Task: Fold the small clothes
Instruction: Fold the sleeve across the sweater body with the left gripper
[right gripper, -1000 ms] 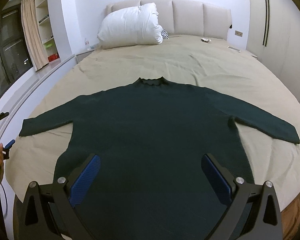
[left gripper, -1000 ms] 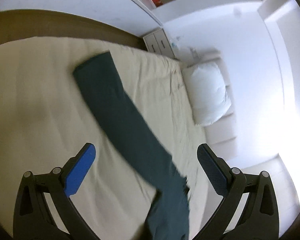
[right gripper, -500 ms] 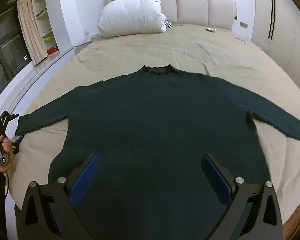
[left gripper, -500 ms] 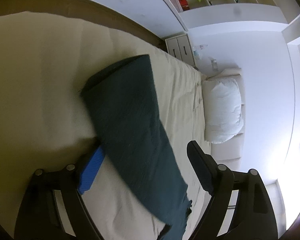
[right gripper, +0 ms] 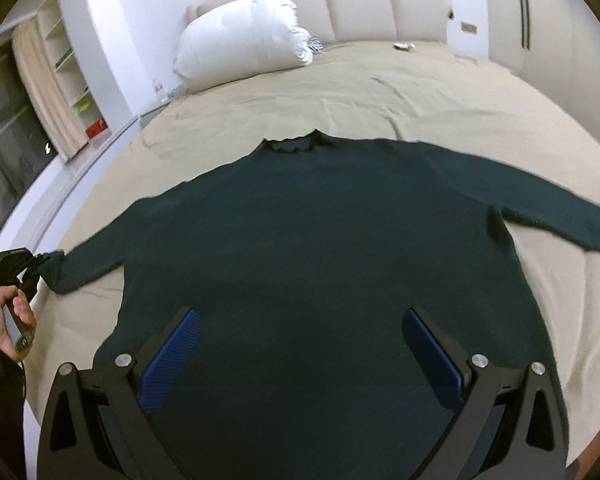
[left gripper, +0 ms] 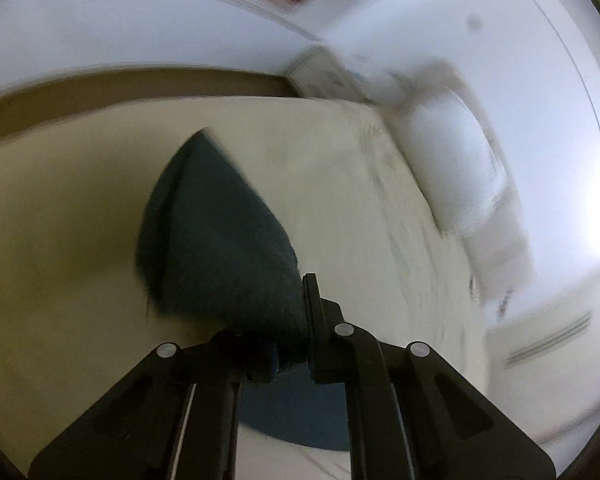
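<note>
Dark green sweater (right gripper: 324,248) lies flat across the bed (right gripper: 380,92). My left gripper (left gripper: 296,320) clamps its sleeve cuff (left gripper: 220,240) at the bed's left edge; my right gripper (right gripper: 300,356) hovers, jaws apart, over the hem.

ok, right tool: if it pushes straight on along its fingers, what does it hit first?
Most likely the body of the dark green sweater spread flat on the bed. The right tool is open and angled down over it, nothing in between. Depth is hard to judge.
</note>
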### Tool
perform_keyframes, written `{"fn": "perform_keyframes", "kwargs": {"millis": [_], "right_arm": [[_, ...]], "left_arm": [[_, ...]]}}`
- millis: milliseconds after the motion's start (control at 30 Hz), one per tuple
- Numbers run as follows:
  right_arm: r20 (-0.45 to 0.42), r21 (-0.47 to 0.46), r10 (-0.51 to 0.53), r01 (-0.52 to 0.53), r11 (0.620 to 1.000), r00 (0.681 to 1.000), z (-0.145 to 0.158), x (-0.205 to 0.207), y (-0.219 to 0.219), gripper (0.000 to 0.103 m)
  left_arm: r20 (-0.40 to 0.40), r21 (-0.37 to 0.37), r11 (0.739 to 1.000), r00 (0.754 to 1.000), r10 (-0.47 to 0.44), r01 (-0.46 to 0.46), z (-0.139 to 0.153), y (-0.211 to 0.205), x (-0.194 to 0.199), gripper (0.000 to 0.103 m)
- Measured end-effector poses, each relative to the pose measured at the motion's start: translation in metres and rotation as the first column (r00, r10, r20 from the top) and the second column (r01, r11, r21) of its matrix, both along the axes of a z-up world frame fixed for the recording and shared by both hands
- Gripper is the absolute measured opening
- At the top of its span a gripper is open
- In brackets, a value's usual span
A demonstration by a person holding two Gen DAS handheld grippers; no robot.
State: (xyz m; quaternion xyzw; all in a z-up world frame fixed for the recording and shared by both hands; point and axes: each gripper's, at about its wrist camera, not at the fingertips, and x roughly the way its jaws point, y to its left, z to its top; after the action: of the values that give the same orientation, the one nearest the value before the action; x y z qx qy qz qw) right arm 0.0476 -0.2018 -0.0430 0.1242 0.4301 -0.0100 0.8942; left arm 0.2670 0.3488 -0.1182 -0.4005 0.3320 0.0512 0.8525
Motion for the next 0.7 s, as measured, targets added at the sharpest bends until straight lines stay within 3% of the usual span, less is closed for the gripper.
{"fn": "perform_keyframes", "kwargs": {"millis": [67, 100, 200, 300, 333, 367, 433, 533, 700], "right_arm": [[0.001, 0.026, -0.018, 0.018, 1.0, 1.0, -0.001, 0.002, -0.012, 0.103], [0.002, 0.032, -0.023, 0.023, 0.999, 1.0, -0.002, 0.002, -0.015, 0.103], [0.008, 0.068, -0.045, 0.044, 0.997, 0.999, -0.004, 0.008, -0.034, 0.103], [0.013, 0.132, -0.065, 0.063, 0.989, 0.998, -0.007, 0.018, -0.056, 0.103], [0.011, 0.155, -0.072, 0.069, 0.985, 0.997, -0.008, 0.022, -0.064, 0.103], [0.006, 0.181, -0.077, 0.075, 0.981, 0.997, -0.01, 0.029, -0.073, 0.103], [-0.011, 0.228, -0.077, 0.078, 0.971, 0.997, -0.016, 0.041, -0.085, 0.103], [-0.025, 0.299, -0.051, 0.057, 0.952, 0.998, -0.024, 0.059, -0.093, 0.103], [-0.02, 0.412, 0.053, -0.04, 0.91, 0.998, -0.032, 0.107, -0.081, 0.102]], "left_arm": [[0.026, 0.126, 0.985, 0.992, -0.125, 0.121, 0.028, -0.055, 0.015, 0.008], [0.037, 0.207, 0.958, 0.977, -0.212, 0.2, 0.042, -0.096, 0.026, 0.008], [0.032, 0.348, 0.867, 0.92, -0.391, 0.357, 0.057, -0.196, 0.039, 0.008], [-0.038, 0.502, 0.719, 0.843, -0.537, 0.481, 0.043, -0.297, 0.043, 0.008], [-0.093, 0.548, 0.652, 0.813, -0.575, 0.524, 0.026, -0.329, 0.045, 0.008], [-0.135, 0.568, 0.608, 0.792, -0.595, 0.554, 0.007, -0.351, 0.044, 0.008], [-0.201, 0.564, 0.571, 0.77, -0.606, 0.597, -0.022, -0.381, 0.05, 0.008], [-0.271, 0.547, 0.54, 0.745, -0.609, 0.64, -0.062, -0.397, 0.052, 0.009], [-0.272, 0.575, 0.501, 0.728, -0.629, 0.647, -0.073, -0.408, 0.032, 0.01]]}}
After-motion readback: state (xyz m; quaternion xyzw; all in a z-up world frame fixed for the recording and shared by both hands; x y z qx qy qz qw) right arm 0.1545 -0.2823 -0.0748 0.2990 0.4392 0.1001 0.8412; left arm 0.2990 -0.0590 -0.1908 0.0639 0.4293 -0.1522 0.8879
